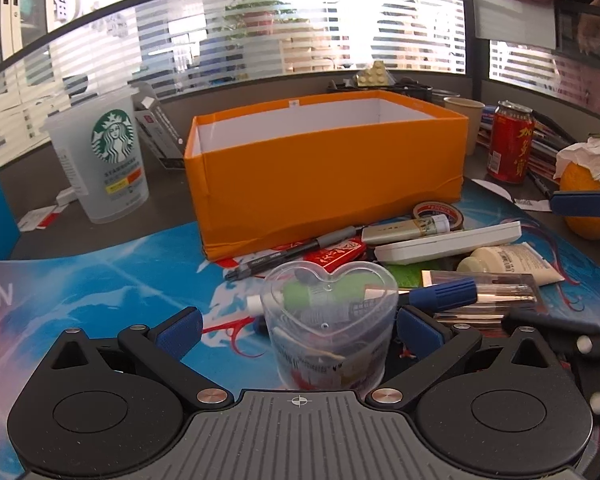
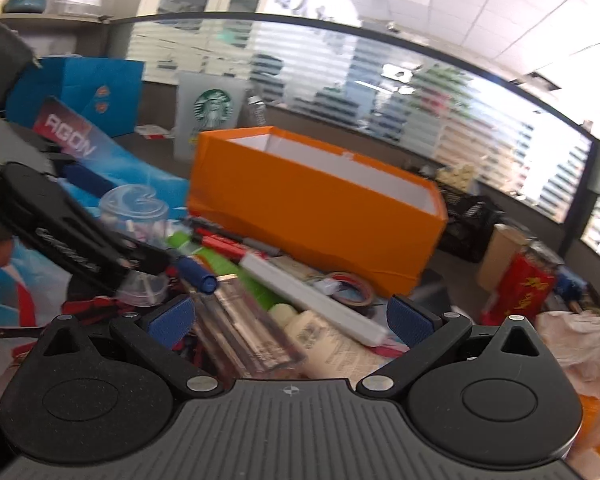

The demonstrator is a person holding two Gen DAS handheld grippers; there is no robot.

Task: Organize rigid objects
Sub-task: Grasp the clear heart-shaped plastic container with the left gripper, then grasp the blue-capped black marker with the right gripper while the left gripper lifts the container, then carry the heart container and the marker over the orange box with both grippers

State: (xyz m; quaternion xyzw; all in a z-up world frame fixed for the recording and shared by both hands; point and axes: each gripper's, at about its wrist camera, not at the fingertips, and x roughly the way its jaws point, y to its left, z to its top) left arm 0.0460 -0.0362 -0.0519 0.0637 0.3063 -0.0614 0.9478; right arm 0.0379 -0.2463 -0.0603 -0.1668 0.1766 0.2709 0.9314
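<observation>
Clutter covers the table before an orange box. Left hand-held gripper stands wide around a clear heart-shaped cup, its pads apart from the walls. Right hand-held gripper gapes wide, empty, over a clear case and white tube.

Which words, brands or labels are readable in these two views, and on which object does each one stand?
"STARBUCKS", with the siren logo: on the frosted plastic cup.
"AGON": on the blue and red desk mat; the left wrist view shows only its end, "ON".
Large yellow Chinese characters: on the red drink can, not clear enough to quote.
Print on the tape roll, cream tube and black pen: too small to read.
</observation>
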